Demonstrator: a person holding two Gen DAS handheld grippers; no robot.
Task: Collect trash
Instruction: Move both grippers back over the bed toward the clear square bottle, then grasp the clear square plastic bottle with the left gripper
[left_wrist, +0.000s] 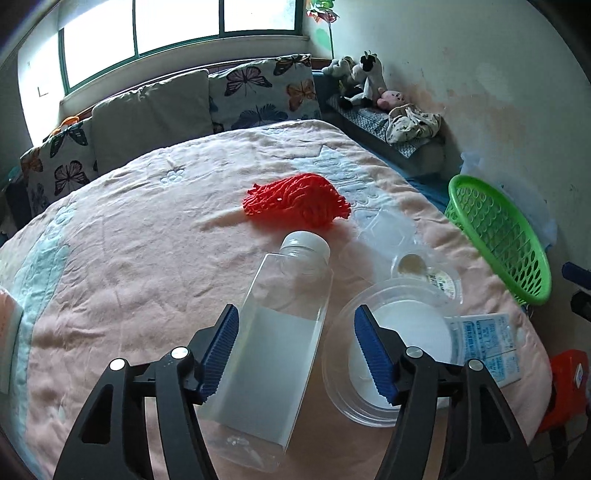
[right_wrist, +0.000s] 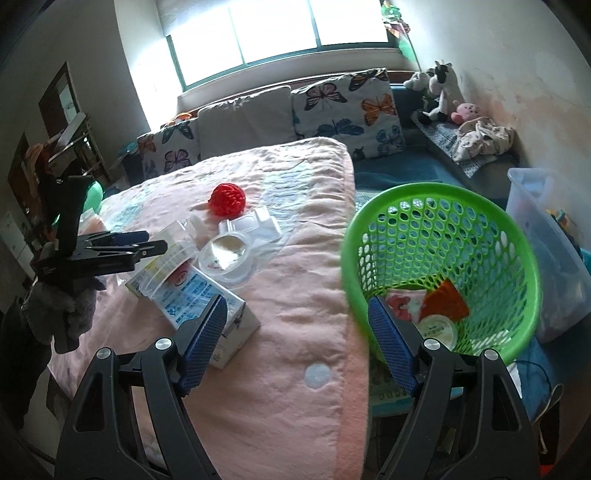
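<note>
A clear plastic bottle (left_wrist: 280, 332) with a white label lies on the pink blanket (left_wrist: 129, 258). My left gripper (left_wrist: 295, 321) is open and straddles the bottle without closing on it. Beside it are a round clear lid (left_wrist: 391, 354), a milk carton (left_wrist: 491, 347), a small cup (left_wrist: 424, 269), a clear tray (left_wrist: 388, 229) and a red foam net (left_wrist: 295, 199). My right gripper (right_wrist: 297, 317) is open and empty, between the carton (right_wrist: 199, 299) and the green basket (right_wrist: 439, 266), which holds some trash. The left gripper shows in the right wrist view (right_wrist: 155, 247).
Butterfly cushions (right_wrist: 347, 107) and plain pillows line the back under the window. Stuffed toys (right_wrist: 439, 92) sit at the right wall. A clear storage bin (right_wrist: 546, 236) stands right of the basket. The blanket's edge (right_wrist: 351, 258) drops off beside the basket.
</note>
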